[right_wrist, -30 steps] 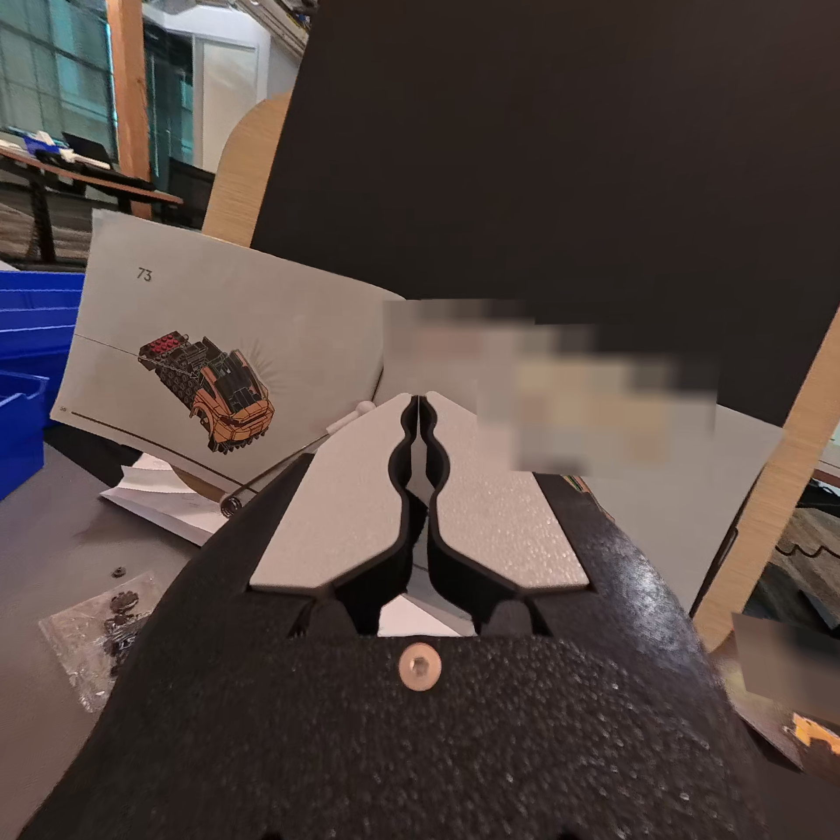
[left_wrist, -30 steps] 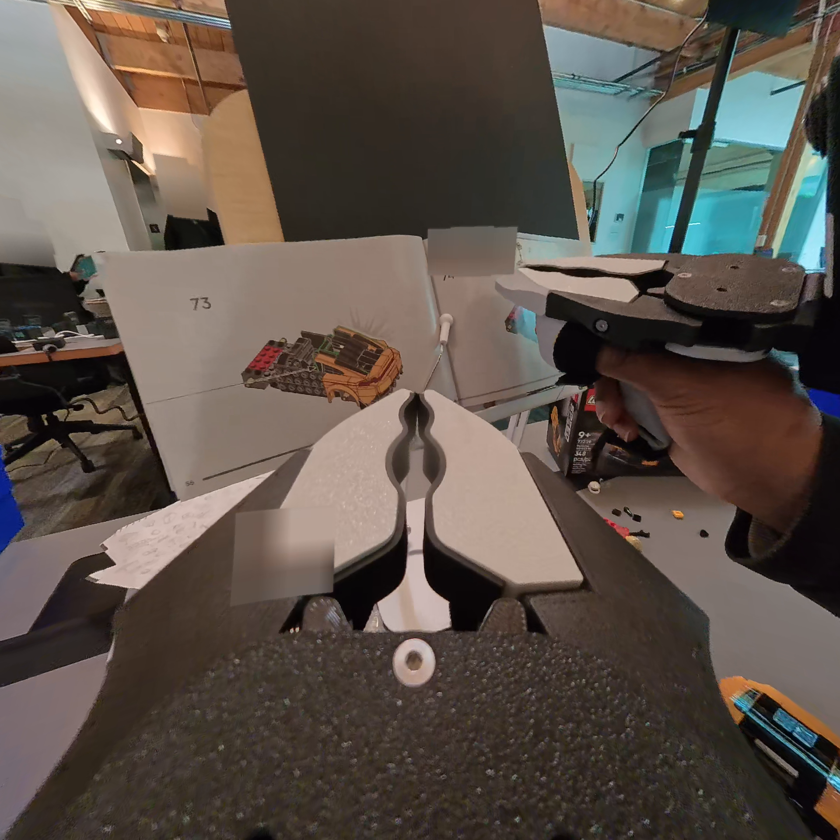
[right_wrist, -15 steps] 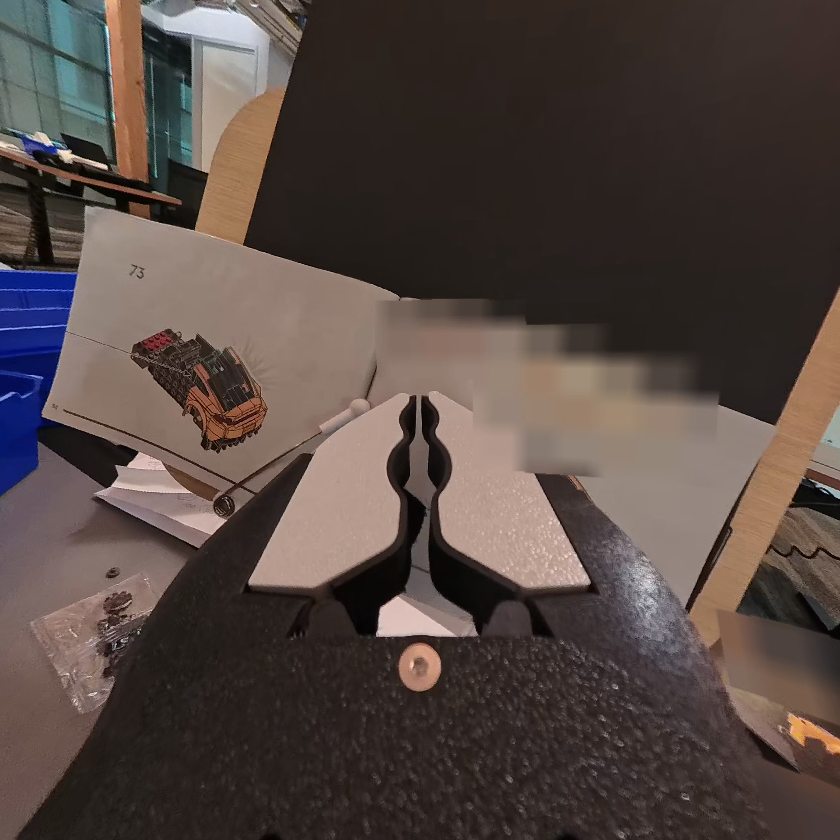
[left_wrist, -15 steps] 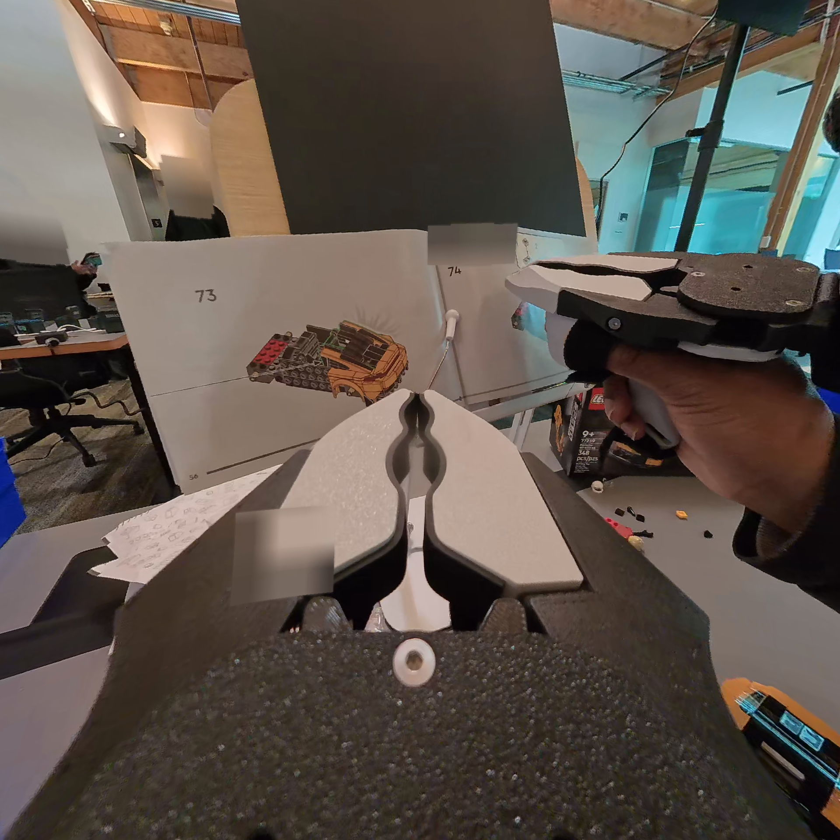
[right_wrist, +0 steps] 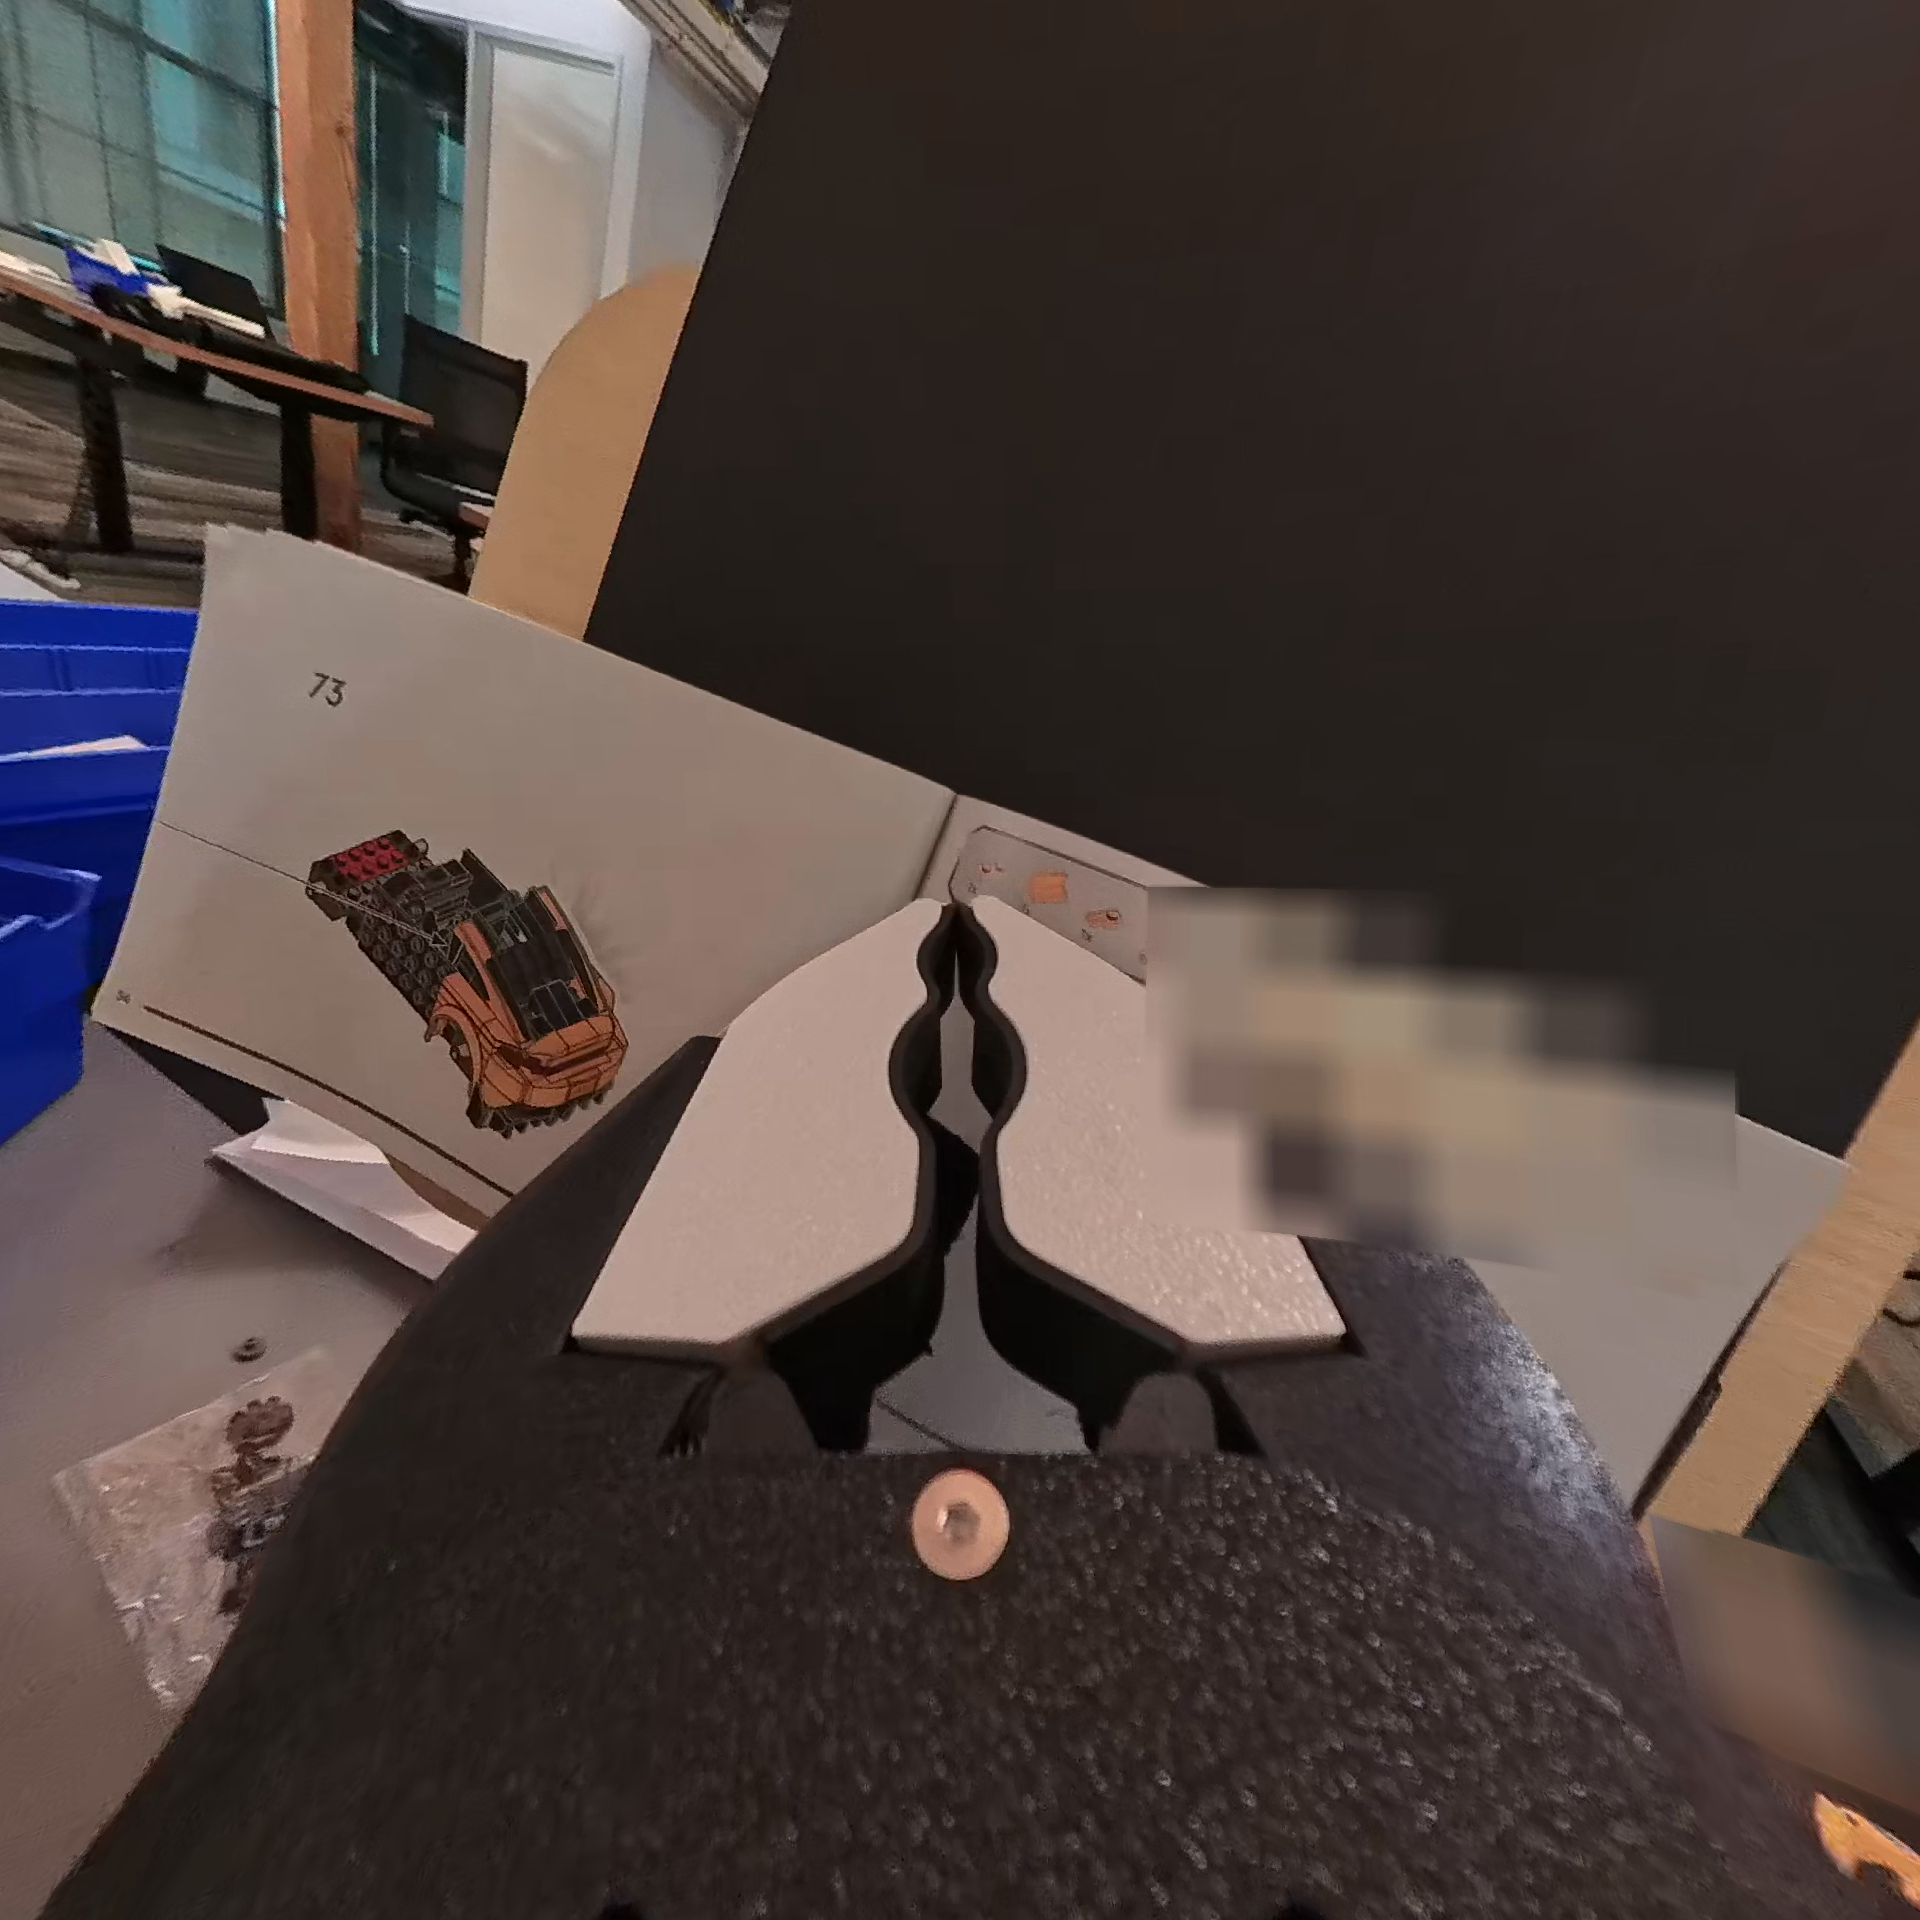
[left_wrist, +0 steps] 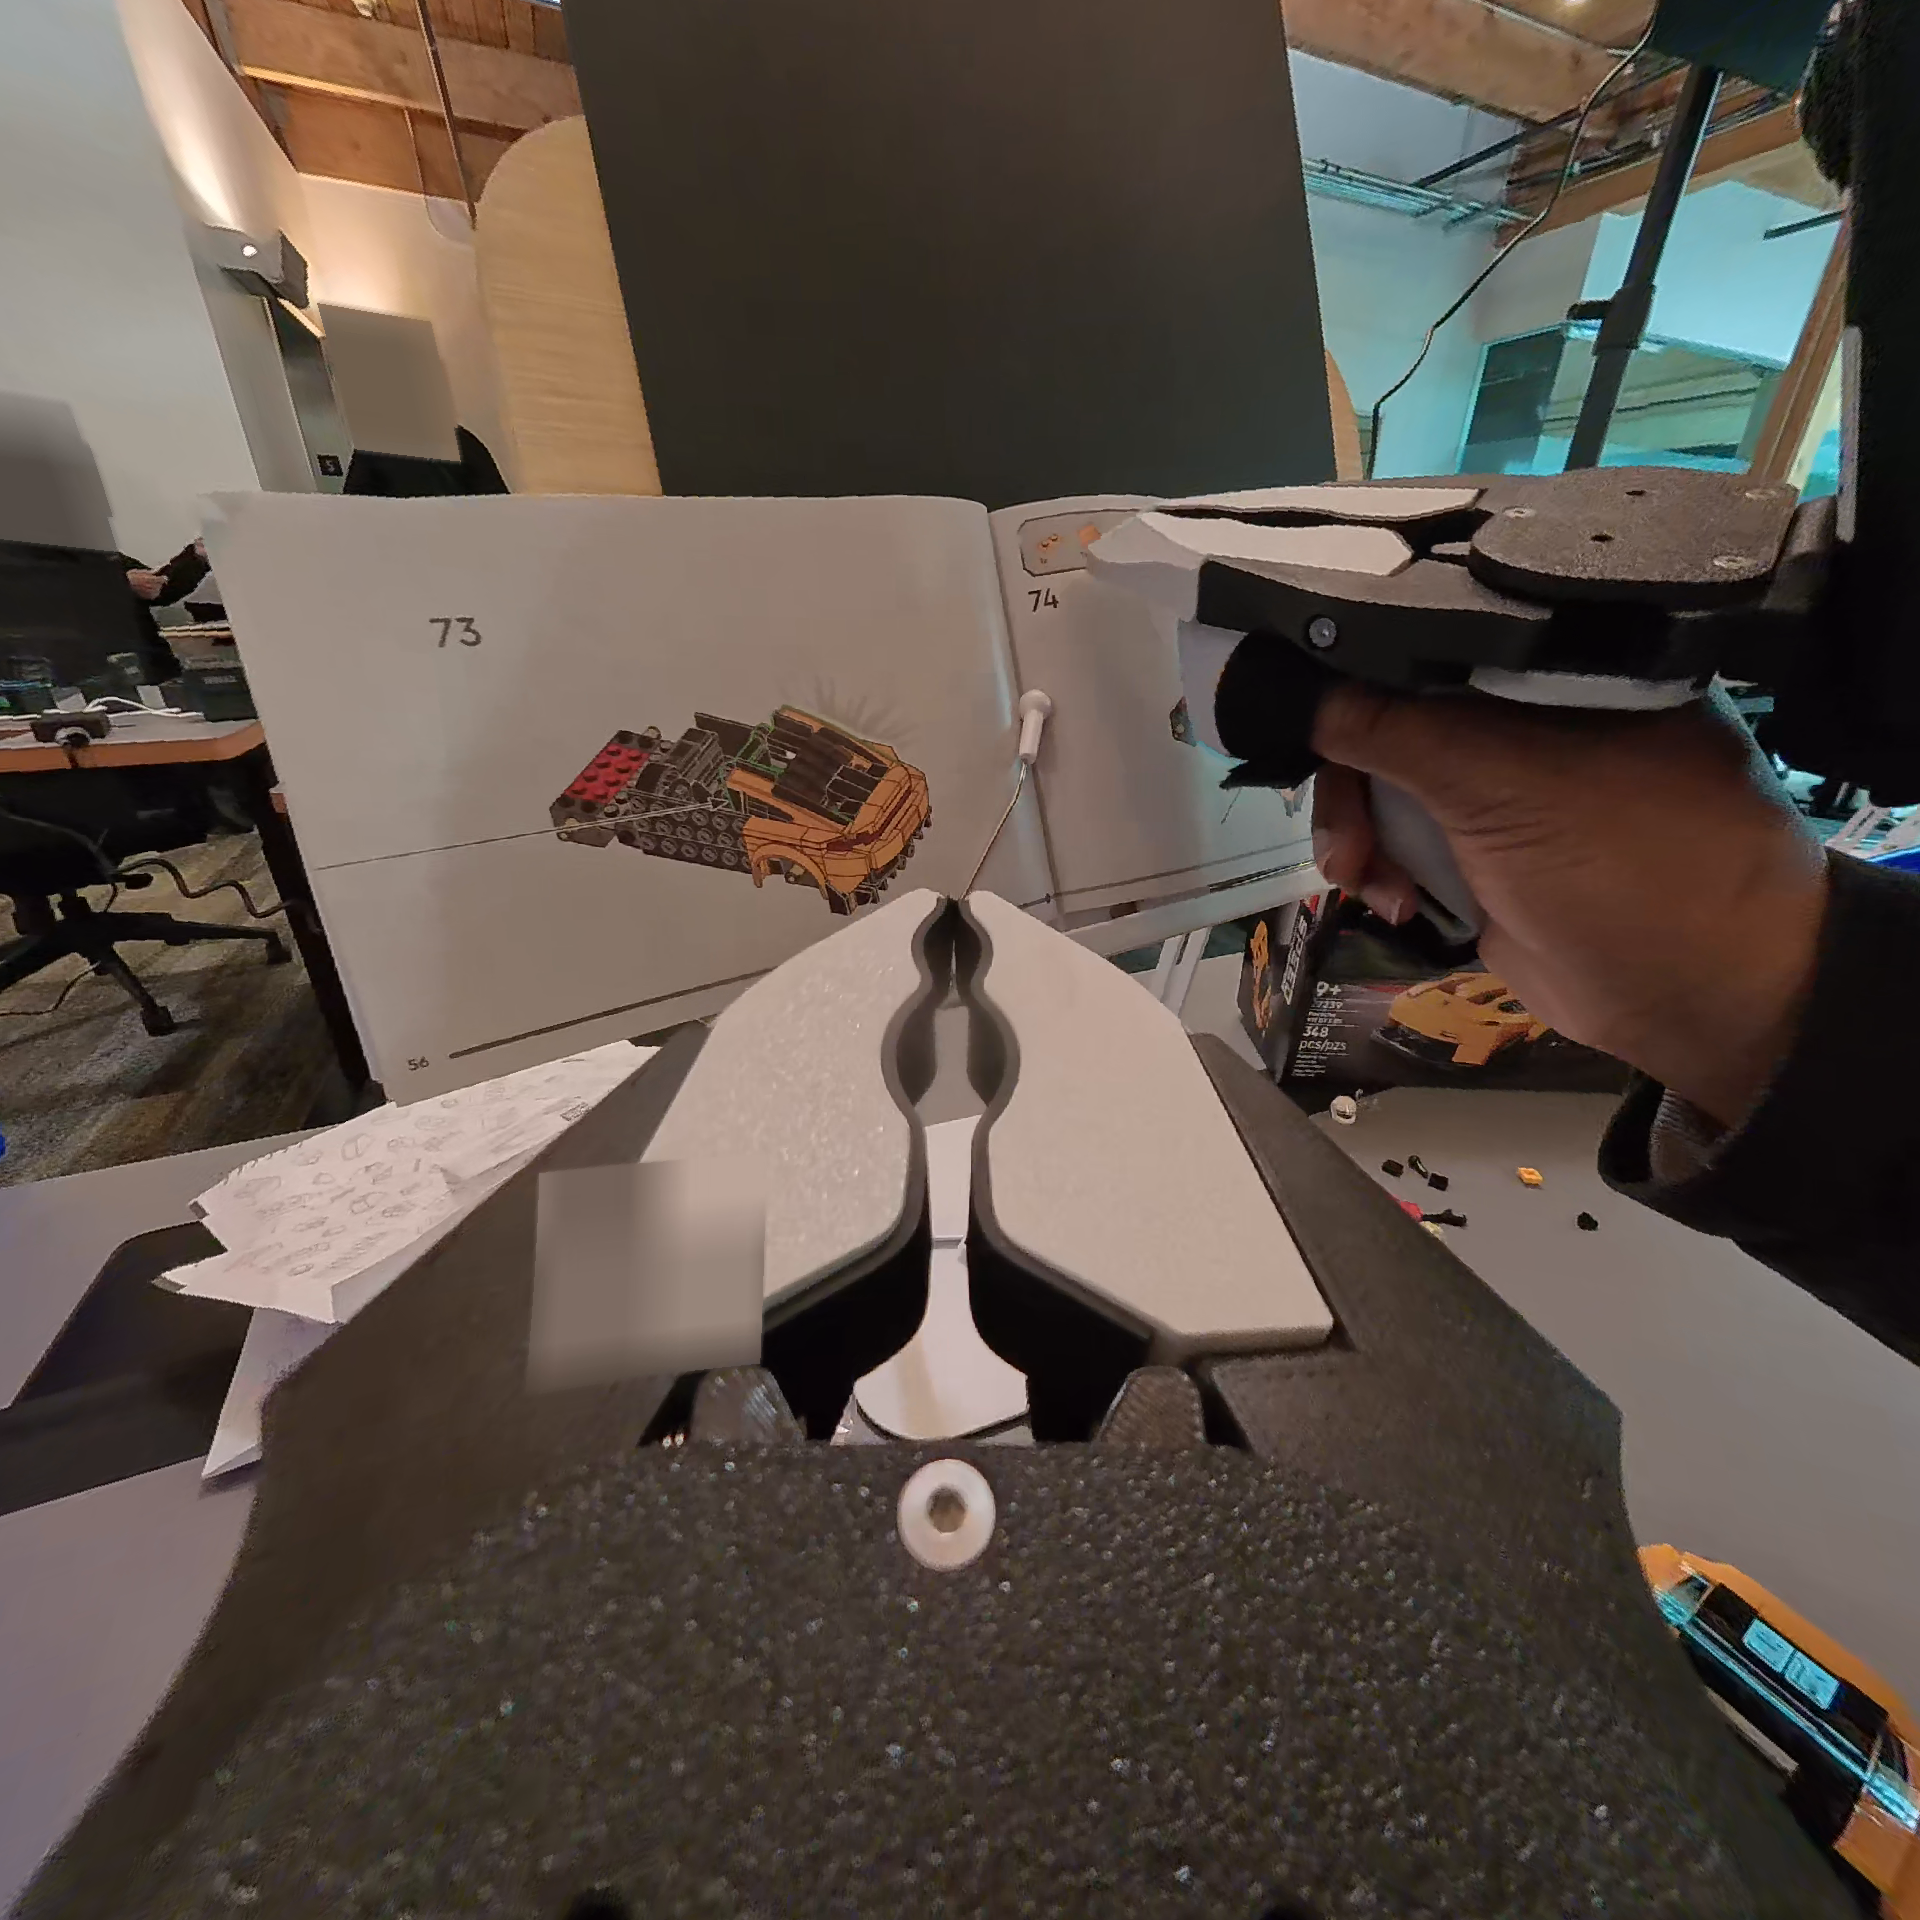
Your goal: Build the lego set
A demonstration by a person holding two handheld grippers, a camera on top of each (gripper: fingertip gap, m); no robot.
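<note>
An open instruction booklet (left_wrist: 623,727) stands propped at the back of the grey table and shows an orange and black car; it also shows in the right wrist view (right_wrist: 520,883). My left gripper (left_wrist: 956,909) is shut and empty, raised in front of the booklet's lower middle. My right gripper (left_wrist: 1132,540) is held by a hand at the upper right, level, its tips before the booklet's right page. In its own view the right gripper (right_wrist: 954,912) is shut and empty. A partly built orange car (left_wrist: 1787,1683) lies at the lower right. Small loose pieces (left_wrist: 1455,1184) are scattered on the table.
A black panel (left_wrist: 935,239) stands behind the booklet. The set's box (left_wrist: 1382,1018) lies right of it. Printed paper sheets (left_wrist: 395,1164) lie at the left. Blue bins (right_wrist: 62,810) and a clear bag of dark pieces (right_wrist: 197,1496) sit at the left in the right wrist view. The left gripper's tips are roughly 15 cm from the right gripper's.
Both grippers stay shut. The right gripper has risen slightly in front of the booklet's right page. The left wrist view has shifted a little, with the booklet now higher in it.
</note>
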